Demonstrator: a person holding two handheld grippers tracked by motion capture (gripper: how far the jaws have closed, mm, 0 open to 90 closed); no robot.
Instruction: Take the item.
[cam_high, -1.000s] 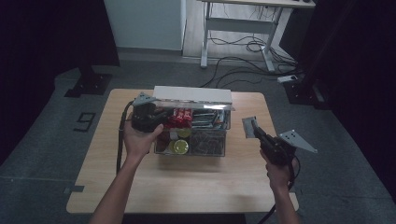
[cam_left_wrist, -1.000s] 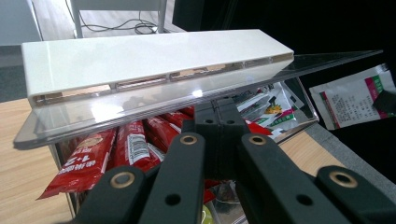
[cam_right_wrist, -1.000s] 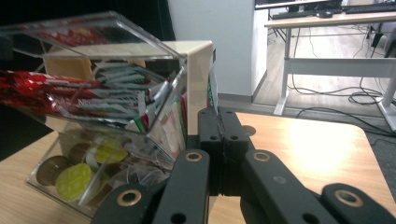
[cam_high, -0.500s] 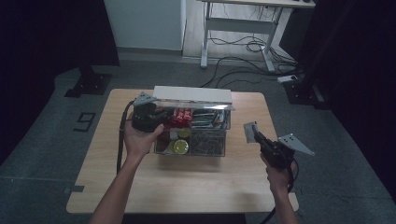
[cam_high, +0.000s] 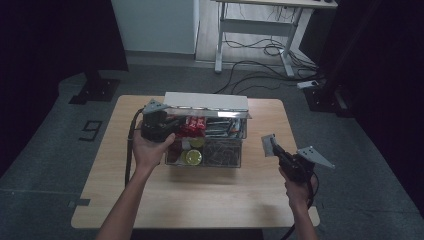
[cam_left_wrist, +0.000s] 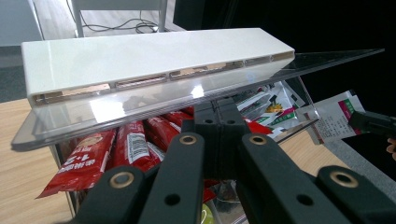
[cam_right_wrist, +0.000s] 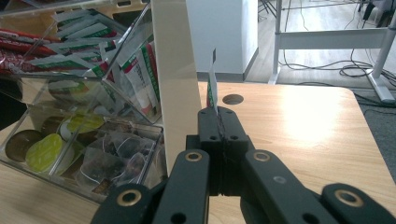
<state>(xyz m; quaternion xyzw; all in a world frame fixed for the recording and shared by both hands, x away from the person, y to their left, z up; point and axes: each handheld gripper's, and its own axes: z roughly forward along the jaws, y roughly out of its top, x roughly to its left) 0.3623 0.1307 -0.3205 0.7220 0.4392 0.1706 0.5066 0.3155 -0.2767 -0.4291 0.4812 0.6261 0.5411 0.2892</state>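
In the high view a clear box sits in the middle of the wooden table, its lid propped open. The left gripper is at the box's left end, just under the lid's left corner. The right gripper is at the right of the frame, apart from the box, with one sachet sticking up from its jaws.

The left gripper view shows what the high view cannot: the left gripper's two black jaws are pressed together right beneath the lid's clear edge, with nothing visible between them; whether they touch the lid I cannot tell. Below the lid lie three red packets side by side, and the white and green sachets further right. At the right edge of that frame the other gripper's sachet shows flat, white with green and pink print.

The right gripper view shows the same sachet edge-on, as a thin strip pinched between the closed jaws at the frame's centre. Left of it the box's compartments are readable: white and green sachets stacked in the upper one, two round yellow-green capsules and a dark one in the lower left, wrapped tea bags in the lower middle. A round hole in the tabletop shows behind the jaws.
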